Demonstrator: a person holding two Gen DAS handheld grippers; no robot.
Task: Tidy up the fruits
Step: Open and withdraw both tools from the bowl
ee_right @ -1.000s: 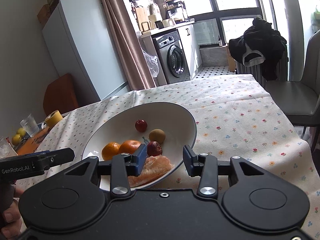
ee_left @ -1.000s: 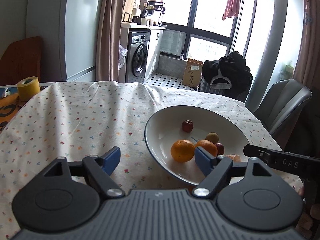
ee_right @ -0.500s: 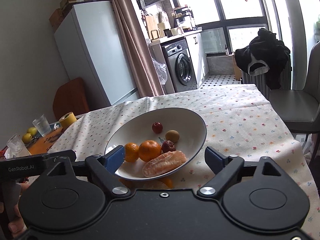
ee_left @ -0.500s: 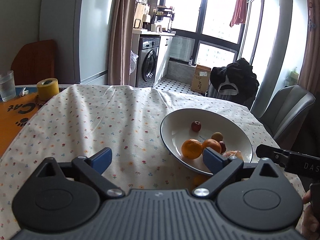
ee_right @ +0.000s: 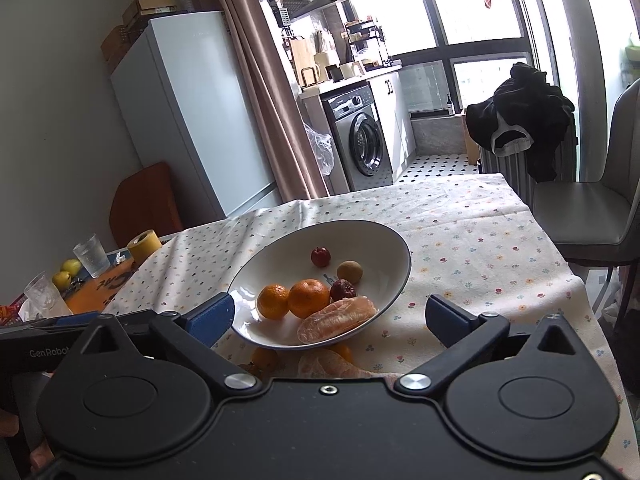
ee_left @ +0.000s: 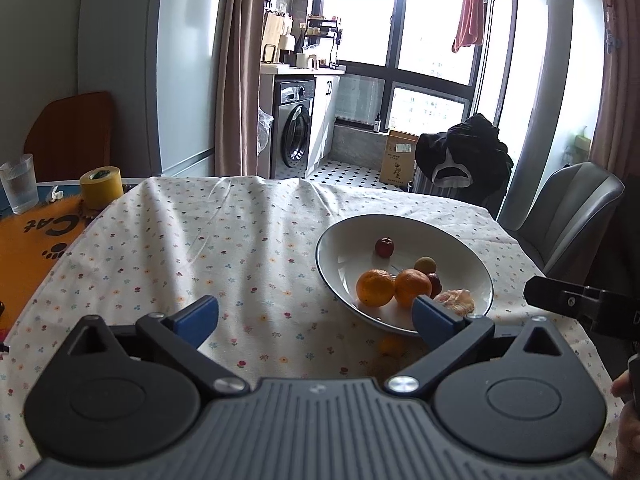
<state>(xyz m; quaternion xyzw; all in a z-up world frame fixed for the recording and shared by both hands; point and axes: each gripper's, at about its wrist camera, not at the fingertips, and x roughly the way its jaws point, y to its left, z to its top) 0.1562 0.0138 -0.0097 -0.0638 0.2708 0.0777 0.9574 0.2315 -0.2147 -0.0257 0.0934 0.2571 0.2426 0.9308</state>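
A white bowl (ee_left: pixel 348 240) (ee_right: pixel 396 248) stands on the flowered tablecloth. In it lie two oranges (ee_left: pixel 375 287) (ee_right: pixel 309 298), a peeled citrus piece (ee_right: pixel 338 319) (ee_left: pixel 456 302), a kiwi (ee_right: pixel 349 271), a small red fruit (ee_right: pixel 321 256) (ee_left: pixel 384 247) and a dark red fruit (ee_right: pixel 343 289). More peeled citrus (ee_right: pixel 328 364) and a small orange fruit (ee_right: pixel 265 359) (ee_left: pixel 392 346) lie on the cloth just in front of the bowl. My left gripper (ee_left: pixel 314 318) hangs open near the bowl's front left. My right gripper (ee_right: pixel 329 320) is open too, in front of the bowl, holding nothing.
A yellow tape roll (ee_left: pixel 101 186), a glass of water (ee_left: pixel 18 184) and an orange mat (ee_left: pixel 24 240) sit at the table's left end. Two yellow-green fruits (ee_right: pixel 67 273) lie beyond them. A grey chair (ee_right: pixel 592 208) stands at the right edge.
Both grippers have pulled back and up from the bowl. The right gripper has opened wider, and the peeled citrus piece it was around now rests in the bowl.
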